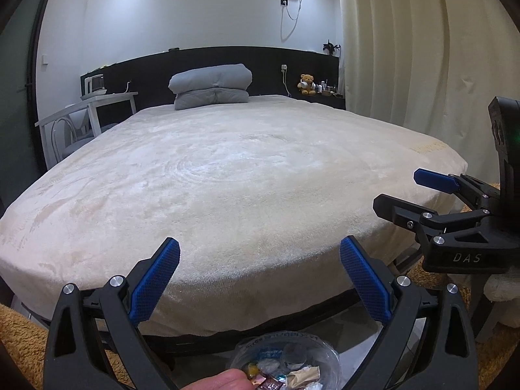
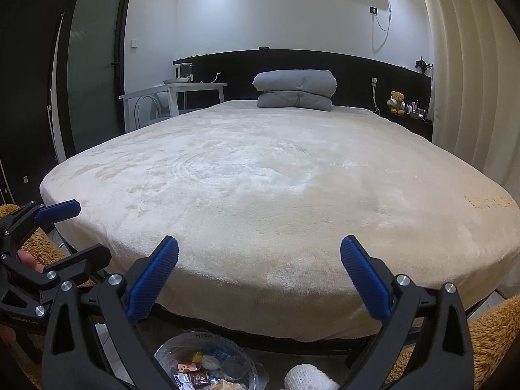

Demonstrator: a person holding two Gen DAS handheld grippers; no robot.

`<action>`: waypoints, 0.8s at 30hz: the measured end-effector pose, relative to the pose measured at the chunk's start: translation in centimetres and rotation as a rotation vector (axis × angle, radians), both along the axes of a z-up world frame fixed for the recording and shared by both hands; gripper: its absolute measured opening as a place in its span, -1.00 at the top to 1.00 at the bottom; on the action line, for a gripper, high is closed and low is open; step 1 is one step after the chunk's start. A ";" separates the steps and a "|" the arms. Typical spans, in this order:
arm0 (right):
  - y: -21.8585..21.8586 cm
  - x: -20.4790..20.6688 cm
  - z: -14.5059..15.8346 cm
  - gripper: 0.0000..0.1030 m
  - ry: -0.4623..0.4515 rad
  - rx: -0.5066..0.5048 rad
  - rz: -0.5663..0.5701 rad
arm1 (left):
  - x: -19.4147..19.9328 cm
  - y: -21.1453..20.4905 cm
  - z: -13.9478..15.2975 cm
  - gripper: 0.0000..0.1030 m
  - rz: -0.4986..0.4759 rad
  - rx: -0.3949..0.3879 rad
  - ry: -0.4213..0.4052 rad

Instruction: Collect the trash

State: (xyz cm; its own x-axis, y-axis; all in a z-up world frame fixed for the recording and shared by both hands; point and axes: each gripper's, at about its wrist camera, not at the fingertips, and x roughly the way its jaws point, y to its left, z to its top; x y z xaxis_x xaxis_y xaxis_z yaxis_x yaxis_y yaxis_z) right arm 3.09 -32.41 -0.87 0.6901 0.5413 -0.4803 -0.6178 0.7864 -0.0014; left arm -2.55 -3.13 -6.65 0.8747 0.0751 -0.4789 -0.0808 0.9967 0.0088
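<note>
Both the left gripper (image 1: 260,279) and right gripper (image 2: 260,276) hang wide apart, holding nothing. The trash bag (image 1: 286,360) sits just below them. I think the bed (image 1: 227,178) ahead looks clean, so check it slowly.

1. White letters "DAS" stand on the black body of the right gripper (image 1: 419,191), seen from the left wrist view.
2. Dark print runs along the rim of the clear plastic bag (image 1: 286,354), too small and warped to read.
3. Gold lettering on the bed cover (image 2: 490,202) stays blurred, unreadable.

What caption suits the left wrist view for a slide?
Open left tongs above a clear plastic bag of wrappers, facing a cream plush-covered bed.
</note>
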 end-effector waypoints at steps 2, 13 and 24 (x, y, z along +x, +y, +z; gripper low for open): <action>0.1 -0.1 0.0 -0.92 -0.004 -0.011 0.006 | 0.0 0.0 0.0 -0.87 -0.004 -0.004 -0.002; 0.3 -0.2 -0.1 -0.92 -0.008 -0.015 0.011 | -0.2 -0.1 0.2 -0.87 -0.002 0.000 -0.016; 0.2 -0.4 0.2 -0.92 -0.026 -0.014 0.007 | -0.1 0.0 0.1 -0.87 -0.017 -0.024 -0.001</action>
